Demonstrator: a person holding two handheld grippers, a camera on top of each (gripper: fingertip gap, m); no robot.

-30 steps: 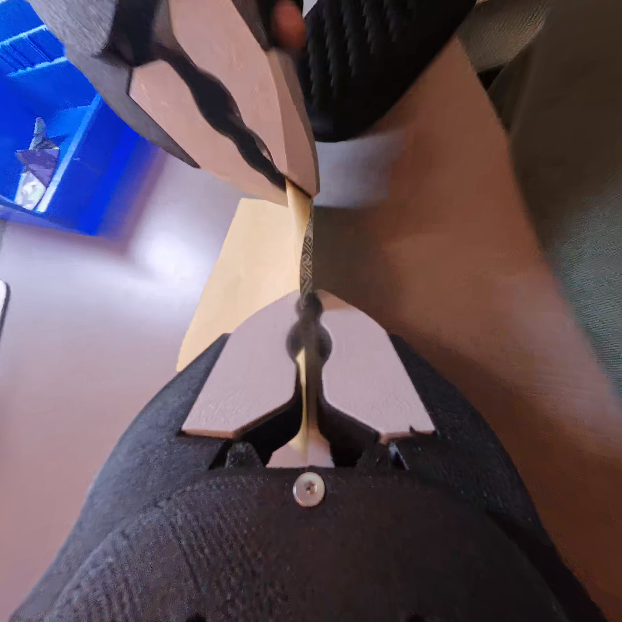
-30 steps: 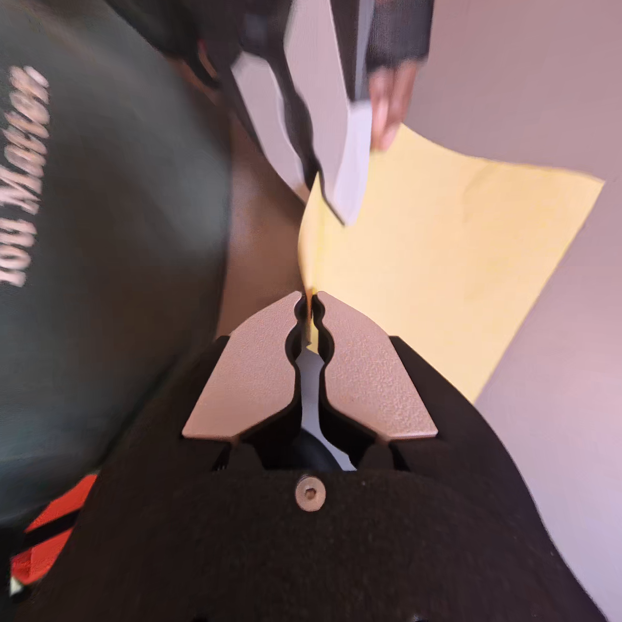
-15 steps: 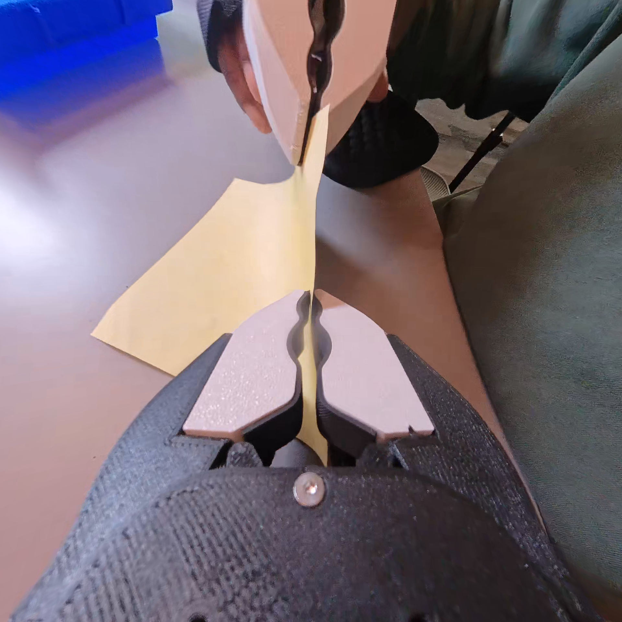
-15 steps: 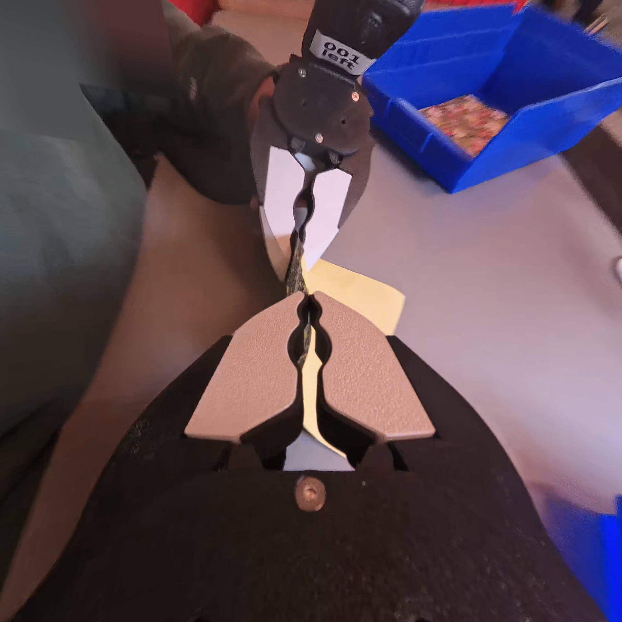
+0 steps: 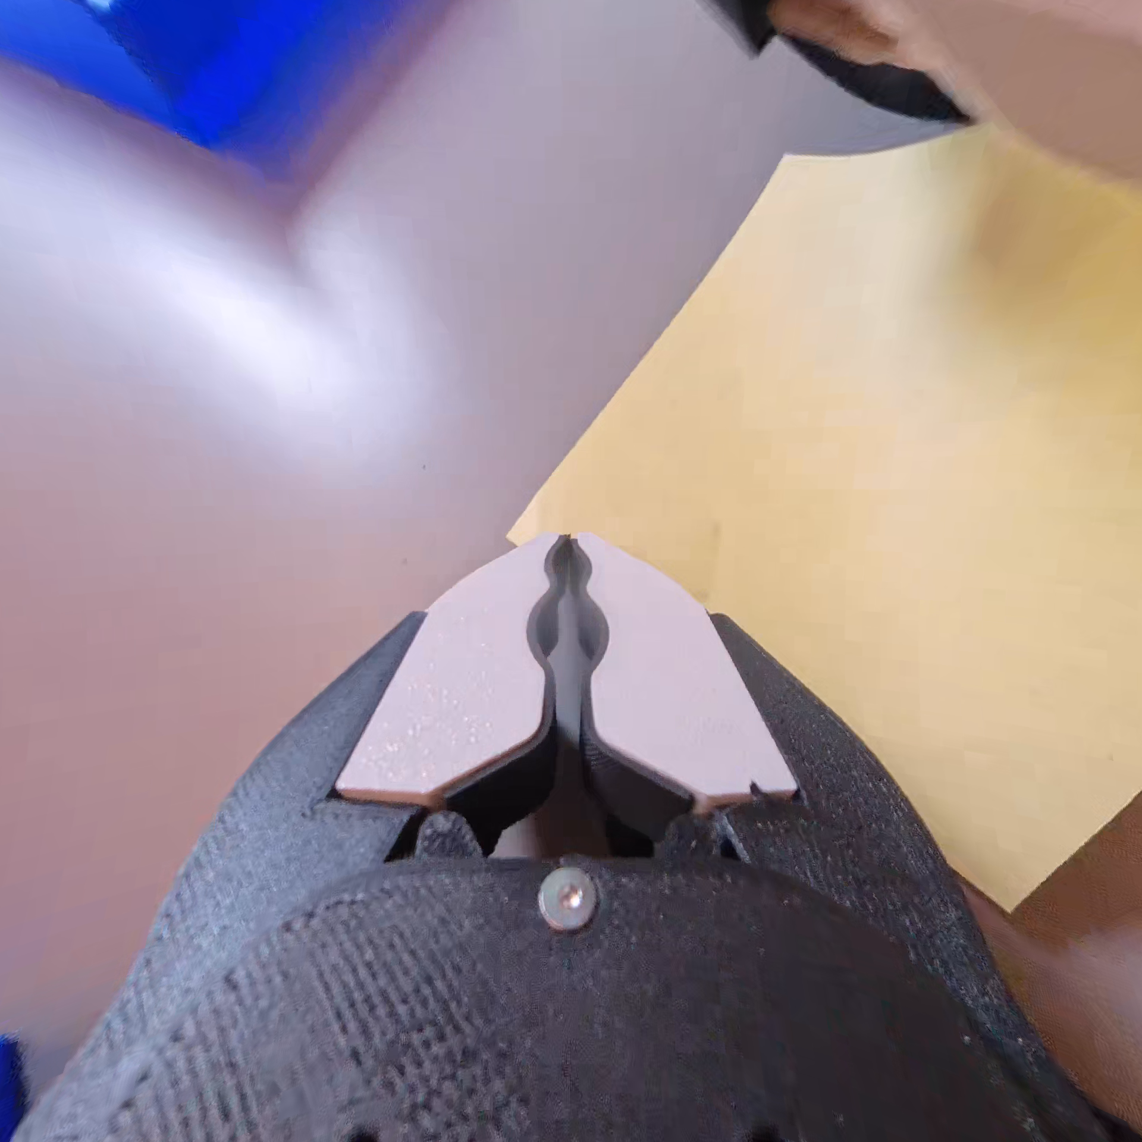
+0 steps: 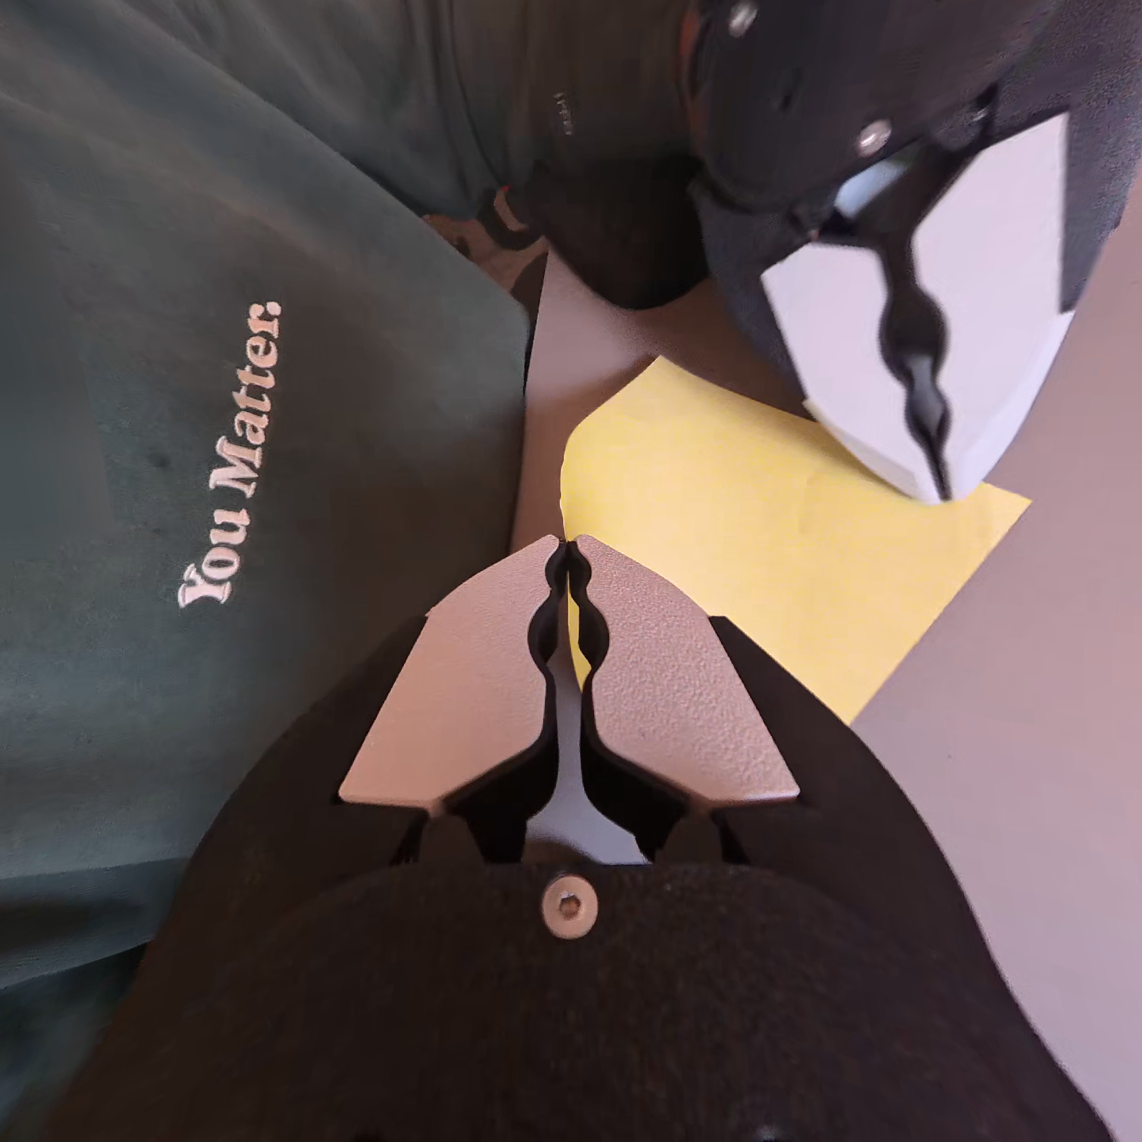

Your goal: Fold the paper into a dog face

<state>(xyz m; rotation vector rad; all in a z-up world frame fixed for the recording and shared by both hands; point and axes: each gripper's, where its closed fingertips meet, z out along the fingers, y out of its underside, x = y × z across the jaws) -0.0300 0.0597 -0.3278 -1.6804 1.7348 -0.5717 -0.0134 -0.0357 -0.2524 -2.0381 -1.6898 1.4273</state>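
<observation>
Over on the left, a blue bin [image 5: 204, 80] sits blurred at the far side of the table [image 5: 259, 494]. The left gripper [image 5: 568, 539] has its jaws pressed together with nothing between them, tips poised at the corner of the yellow paper [image 5: 896, 525], which lies flat on the table and spreads away to the right. From the right wrist view, a dark green sweatshirt [image 6: 185, 401] with pale lettering fills the left side. The right gripper [image 6: 567, 544] is closed too, its tips right at the paper's slightly lifted near edge; I cannot tell whether that edge is pinched. Far right, the left gripper's pale fingers [image 6: 865, 371] point down onto the paper's far corner.
</observation>
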